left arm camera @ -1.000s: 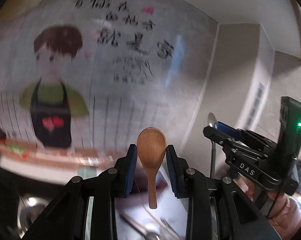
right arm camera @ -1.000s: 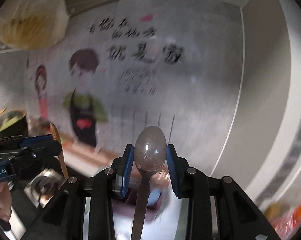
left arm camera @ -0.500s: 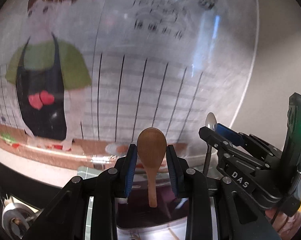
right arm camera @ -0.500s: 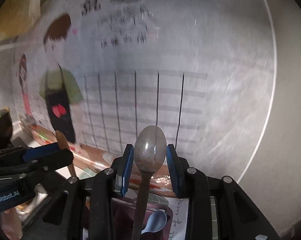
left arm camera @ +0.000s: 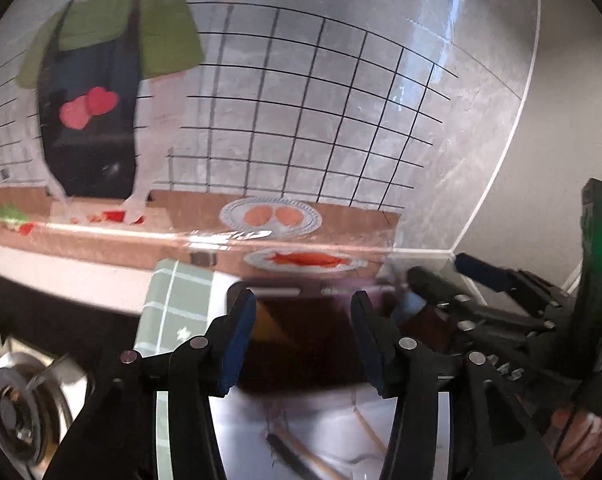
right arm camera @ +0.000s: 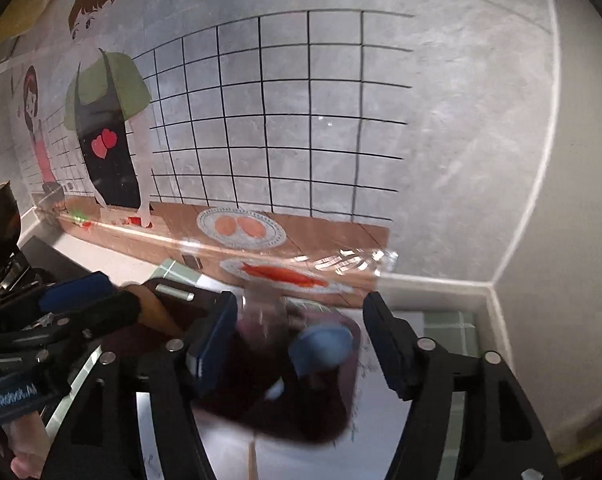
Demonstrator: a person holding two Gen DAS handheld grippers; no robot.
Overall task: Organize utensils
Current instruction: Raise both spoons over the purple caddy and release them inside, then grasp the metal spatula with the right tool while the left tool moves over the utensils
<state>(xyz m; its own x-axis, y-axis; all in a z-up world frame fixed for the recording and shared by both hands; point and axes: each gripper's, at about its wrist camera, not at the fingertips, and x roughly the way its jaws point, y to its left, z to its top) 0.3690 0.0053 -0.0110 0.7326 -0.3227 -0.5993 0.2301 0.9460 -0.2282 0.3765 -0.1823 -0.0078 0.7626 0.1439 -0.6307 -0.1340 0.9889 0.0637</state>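
The left tool (left arm camera: 303,338) stands wide open with nothing between its blue-padded fingers (left arm camera: 237,340), hovering over a dark maroon container (left arm camera: 301,344) on the worktop (left arm camera: 61,276). The right tool (right arm camera: 299,344) is spread just as wide and also grips nothing; it hangs above the same container (right arm camera: 285,400), which is heavily blurred in both views.

Inside that container, the left wrist view shows a slanted brown edge (left arm camera: 269,324) close to the left tool's left finger, probably the wooden spoon, though blur makes it hard to tell. The right wrist view shows instead a light blue spoon bowl (right arm camera: 321,348) lying in the container, and a blurred translucent streak (right arm camera: 261,304) by its near-left finger that cannot be identified. It also catches the left tool (right arm camera: 61,312) at the left edge with a brown wooden shape (right arm camera: 153,312) beside it.

Only the left wrist view shows a stove burner (left arm camera: 17,408) at lower left, a green checked cloth (left arm camera: 173,308), and loose utensils (left arm camera: 301,452) lying on a pale sheet below the container. It also shows the right tool (left arm camera: 441,280) at the right. Both views face a wall mural (right arm camera: 109,120) of a cartoon cook.
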